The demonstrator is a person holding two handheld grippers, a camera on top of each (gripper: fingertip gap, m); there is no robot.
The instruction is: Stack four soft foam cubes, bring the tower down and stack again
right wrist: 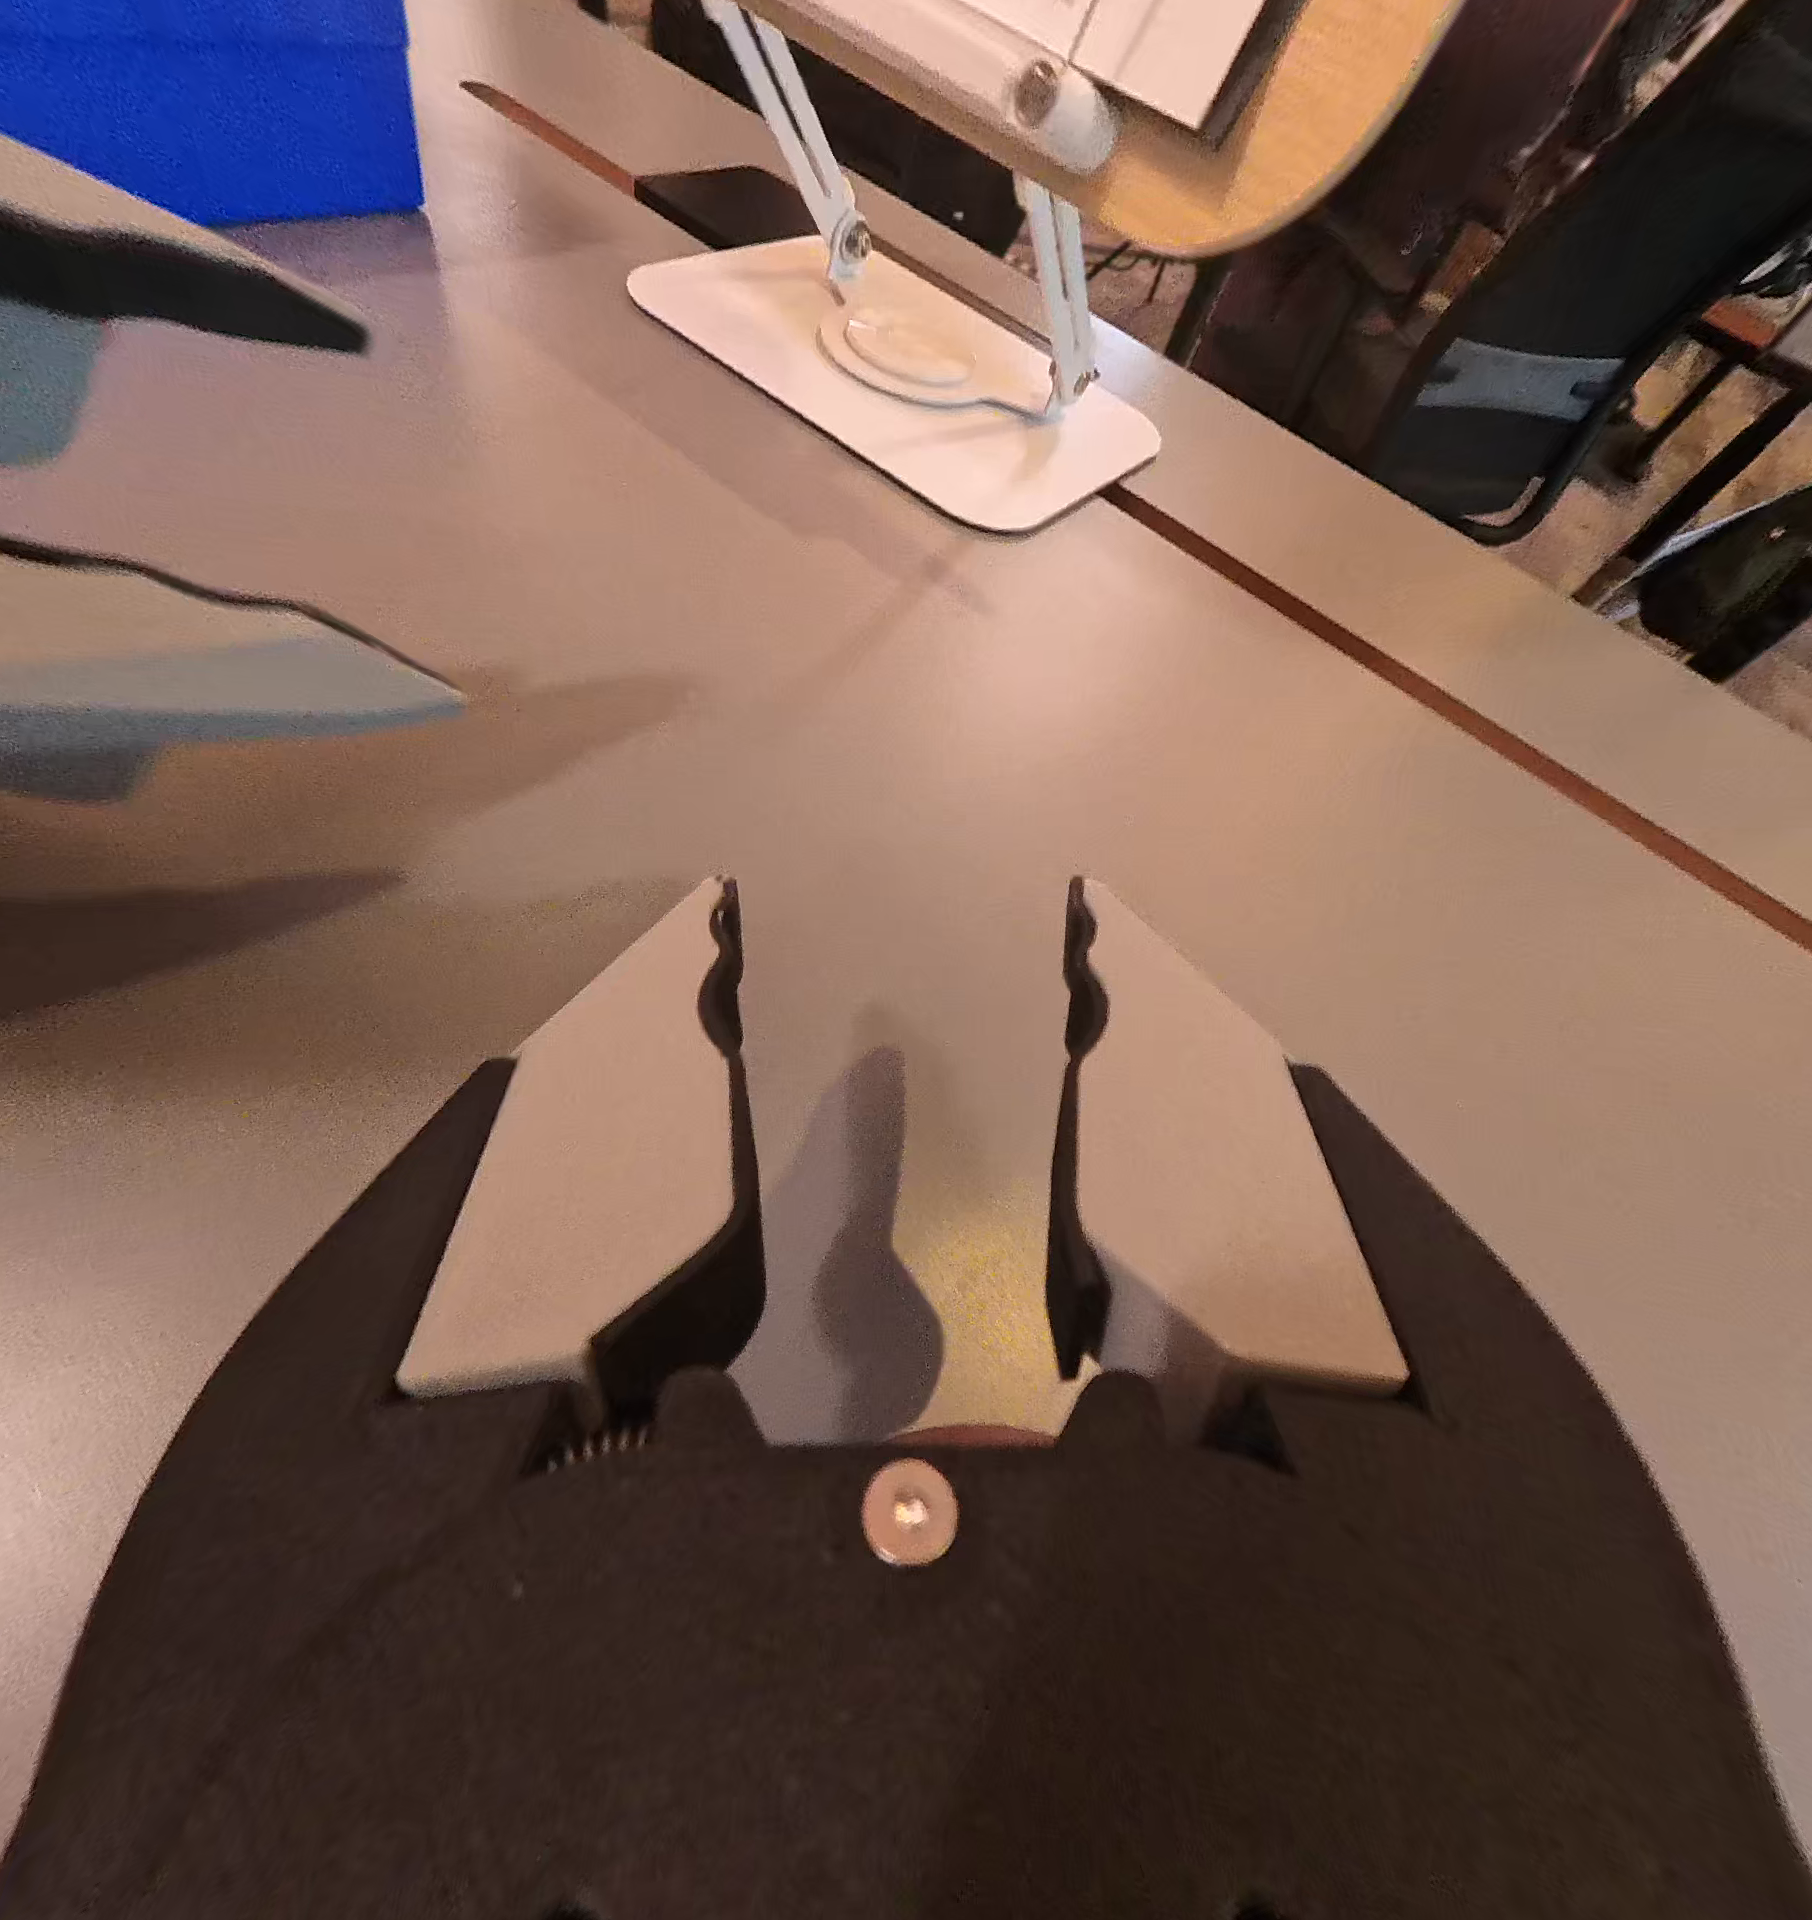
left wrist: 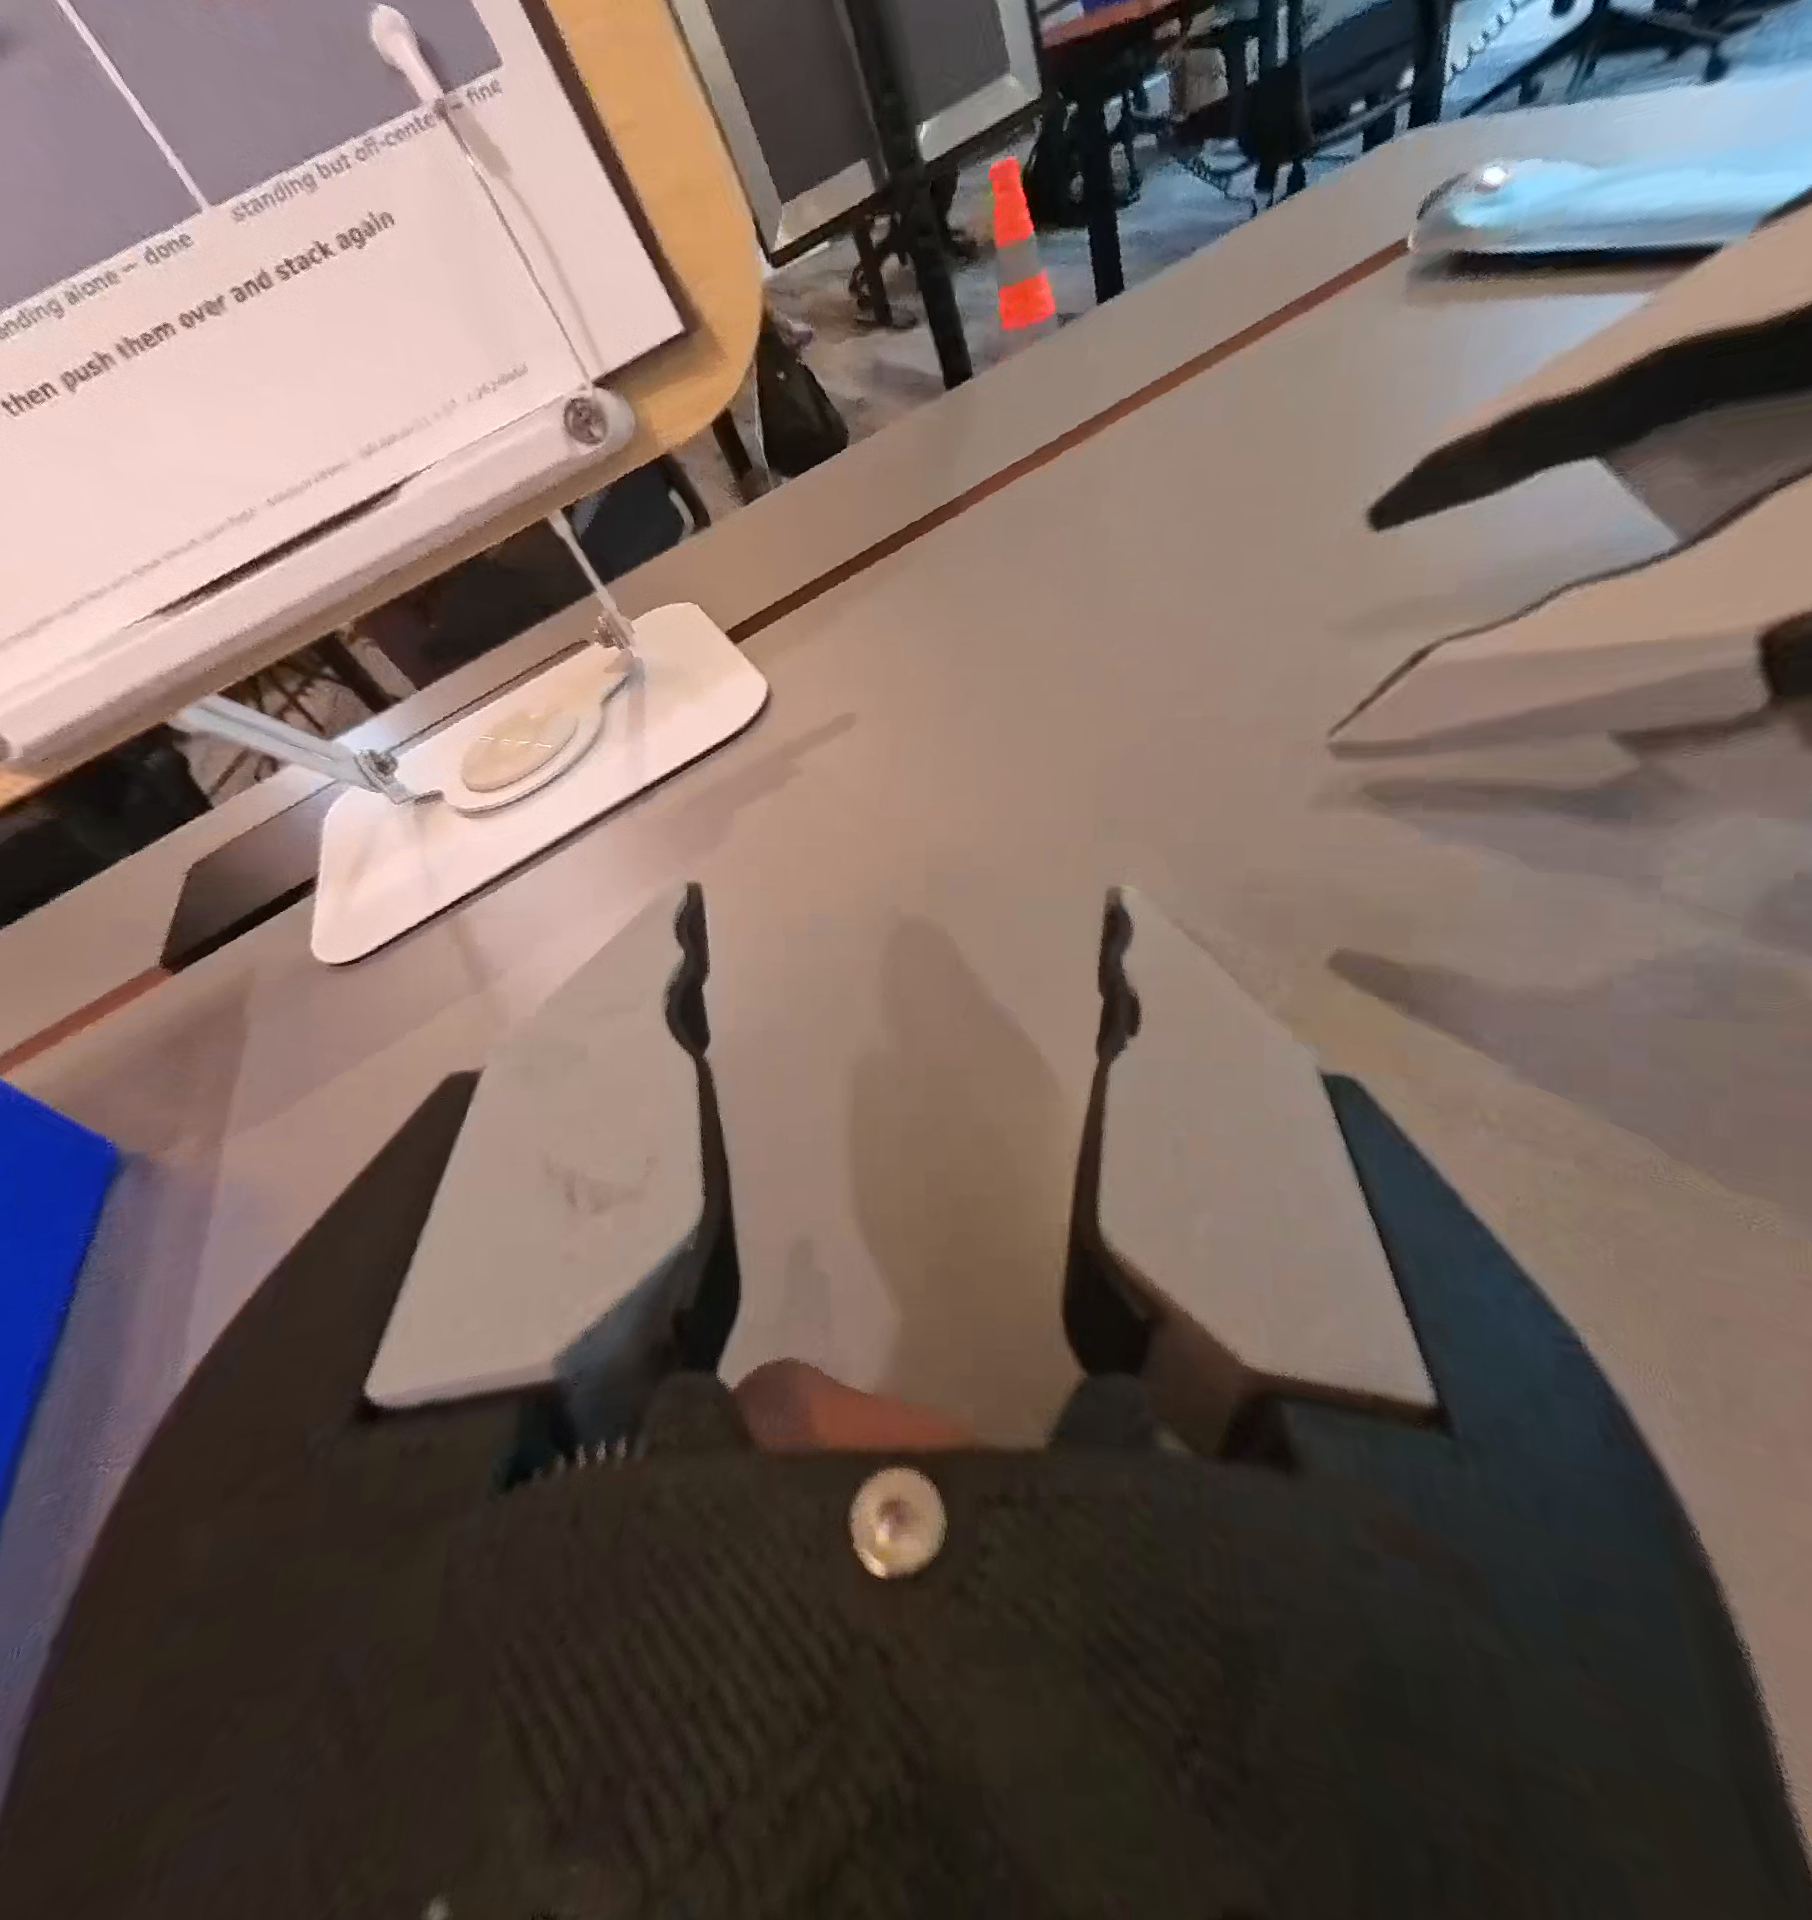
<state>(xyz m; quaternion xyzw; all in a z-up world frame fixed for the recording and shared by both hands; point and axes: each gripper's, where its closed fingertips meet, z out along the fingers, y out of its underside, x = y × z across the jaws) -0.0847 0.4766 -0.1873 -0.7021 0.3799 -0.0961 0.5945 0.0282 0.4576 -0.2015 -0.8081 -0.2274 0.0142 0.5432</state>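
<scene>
A blue foam cube shows at the left edge of the left wrist view, cut off by the frame; it also shows at the top left of the right wrist view. No other cube is in view. My left gripper is open and empty above the grey table. My right gripper is open and empty above the same table. The right gripper appears at the right of the left wrist view. The left gripper appears at the left of the right wrist view.
A white stand holding a sheet of paper sits at the table's far side, also in the right wrist view. A dark seam crosses the table. A silver object lies far right. An orange cone stands on the floor beyond.
</scene>
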